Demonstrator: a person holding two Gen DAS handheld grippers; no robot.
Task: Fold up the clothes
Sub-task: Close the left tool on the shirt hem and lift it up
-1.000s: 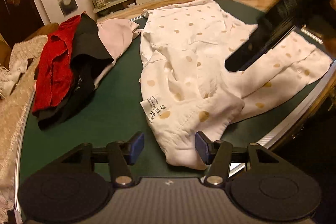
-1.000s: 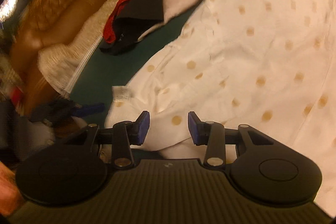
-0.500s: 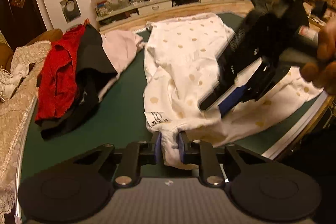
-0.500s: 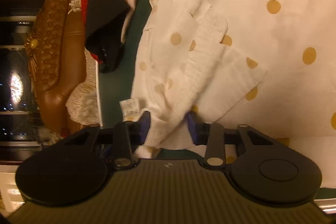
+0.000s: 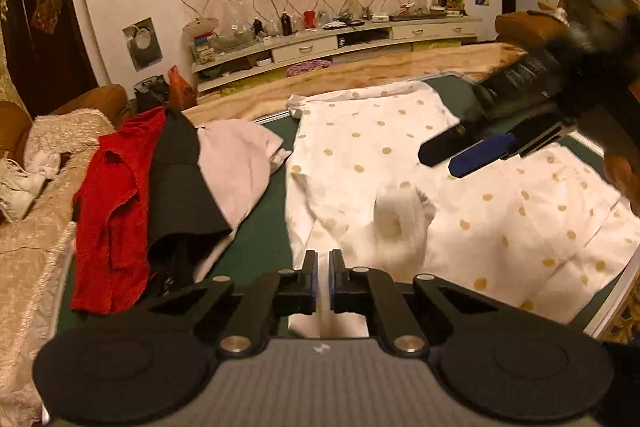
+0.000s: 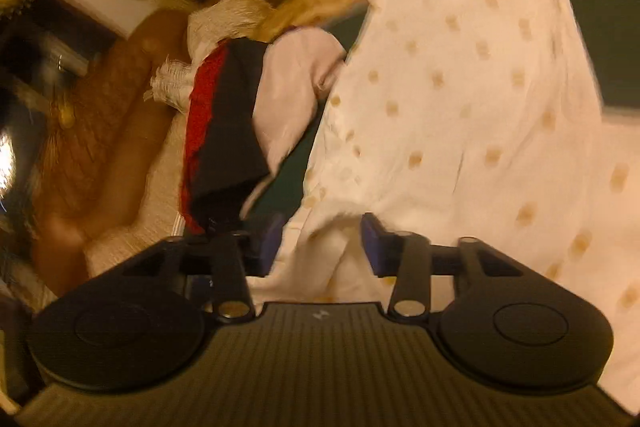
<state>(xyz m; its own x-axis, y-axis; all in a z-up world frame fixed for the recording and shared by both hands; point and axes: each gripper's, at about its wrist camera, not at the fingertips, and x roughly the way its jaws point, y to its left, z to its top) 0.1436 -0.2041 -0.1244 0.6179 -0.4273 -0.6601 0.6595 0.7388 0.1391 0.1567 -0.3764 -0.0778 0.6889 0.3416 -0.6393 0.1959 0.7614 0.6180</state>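
A white garment with gold dots [image 5: 380, 147] lies spread over the green table [image 5: 260, 251]. My left gripper [image 5: 323, 275] is shut on its near edge, and white cloth shows under the fingers. In the left wrist view my right gripper [image 5: 440, 159] hangs above the garment at the right, clear of the cloth. Its jaws are opening. In the blurred right wrist view the garment [image 6: 460, 107] shows between the right gripper's [image 6: 323, 243] spread blue pads [image 6: 374, 243], which do not press on it. A blurred fold of cloth [image 5: 396, 219] sits loose at the garment's middle.
A pile of red [image 5: 108, 207], black [image 5: 180, 187] and pale pink clothes [image 5: 236, 167] lies on the table's left part. A sofa with a cream cover [image 5: 32, 227] borders the left side. The table's pale rim [image 5: 624, 287] runs close on the right. A person's hand [image 5: 624, 179] holds the right gripper.
The left jaws closed on the garment's near edge and rose with it. The right gripper closed on a fold, then opened, dropped it and drew back up to the right.
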